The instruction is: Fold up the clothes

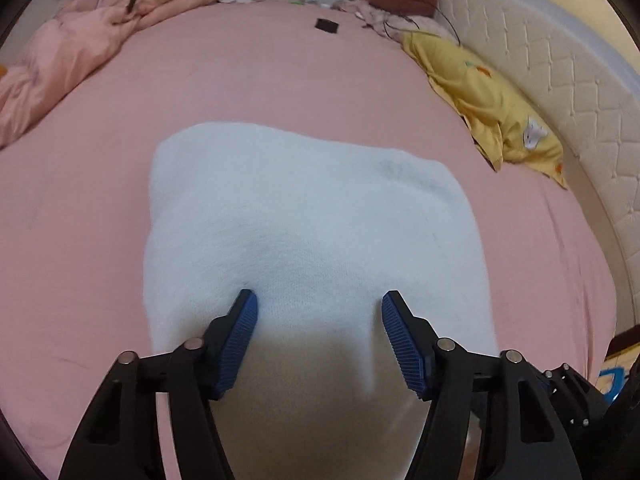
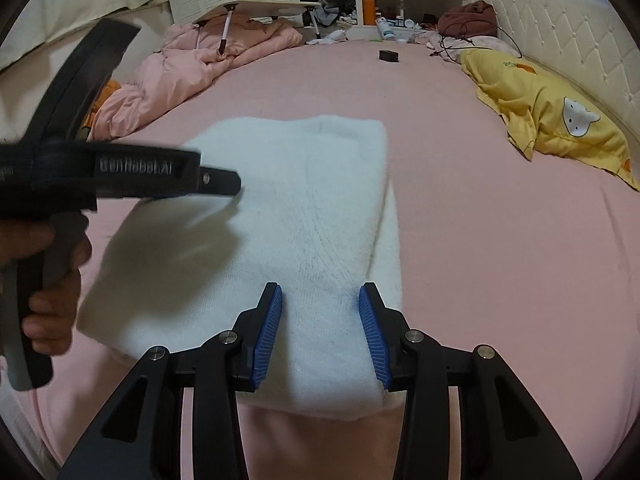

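A white fleecy garment (image 1: 304,216) lies folded into a rough rectangle on the pink bed sheet (image 1: 280,80). My left gripper (image 1: 318,300) hovers open just above its near part, with nothing between the blue pads (image 1: 240,340). In the right wrist view the same white garment (image 2: 312,208) shows a folded layer with an edge along its right side. My right gripper (image 2: 320,292) stands open over its near end, holding nothing. The left gripper's black body (image 2: 120,176), held by a hand (image 2: 48,312), reaches over the garment's left side there.
A crumpled pink duvet (image 2: 192,64) lies at the far left of the bed, with a small folding table (image 2: 260,6) on it. A yellow pillow (image 2: 560,116) rests along the white padded headboard (image 2: 580,40) on the right. A small dark box (image 2: 389,55) sits far back.
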Tool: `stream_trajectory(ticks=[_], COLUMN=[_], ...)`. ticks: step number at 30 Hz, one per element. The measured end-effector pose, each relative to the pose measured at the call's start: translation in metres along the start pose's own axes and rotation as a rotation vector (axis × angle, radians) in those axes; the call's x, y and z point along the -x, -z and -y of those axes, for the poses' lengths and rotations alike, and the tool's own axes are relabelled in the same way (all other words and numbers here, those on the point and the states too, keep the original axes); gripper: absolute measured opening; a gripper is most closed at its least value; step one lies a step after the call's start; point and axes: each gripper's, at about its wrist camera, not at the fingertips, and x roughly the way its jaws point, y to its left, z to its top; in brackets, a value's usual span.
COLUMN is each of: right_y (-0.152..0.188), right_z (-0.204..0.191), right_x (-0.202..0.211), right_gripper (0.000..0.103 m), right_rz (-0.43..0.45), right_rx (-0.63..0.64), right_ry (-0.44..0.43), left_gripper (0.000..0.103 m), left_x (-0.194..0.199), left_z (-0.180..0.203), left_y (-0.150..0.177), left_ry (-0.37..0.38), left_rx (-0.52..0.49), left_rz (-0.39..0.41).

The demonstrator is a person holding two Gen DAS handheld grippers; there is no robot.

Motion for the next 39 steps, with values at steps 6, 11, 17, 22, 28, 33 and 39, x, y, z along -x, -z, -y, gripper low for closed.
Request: stream_trajectory(ticks=[6,11,17,22,28,33,39], right_y=[0.003,0.005,0.006,0.008,0.013,0.014,0.022], right_z=[0.006,0.009,0.03,0.067,0.085,0.076,0.068], right_x=[0.005,0.001,0.012,0.018,0.032,0.041,0.036], right_gripper=[0.042,0.043,0.043,0.043,0.043,0.043,0.043], right_rz=[0.001,-0.007,0.006,0.009,0.036,0.037,0.003], right_rx=[-0.028,-0.048,-0.185,-0.404,-0.506,-0.482,-0.465], right_ry=[-0.021,-0.035,-0.158,-0.289,-0.293,-0.275,-0.27], left_gripper=[0.064,0.064,0.068,0.068,0.078,0.077,0.029], left_x=[-0.004,-0.028,0.032,0.082,0.099,0.07,0.037], left_z=[-0.006,-0.02,-0.044,-0.065,-0.068,-0.053,-0.034], left_y=[-0.039,-0.023,0.052,0.115,0.182,0.178,0.151], left_ry=[0.017,0.026,-0.087,-0.182,-0.291,-0.238,-0.239], left_rx=[0.049,0.043,0.033,0.025,-0.123,-0.127,-0.136], left_rz=[0.0,-0.055,0.075,0.184,0.217,0.227,0.207])
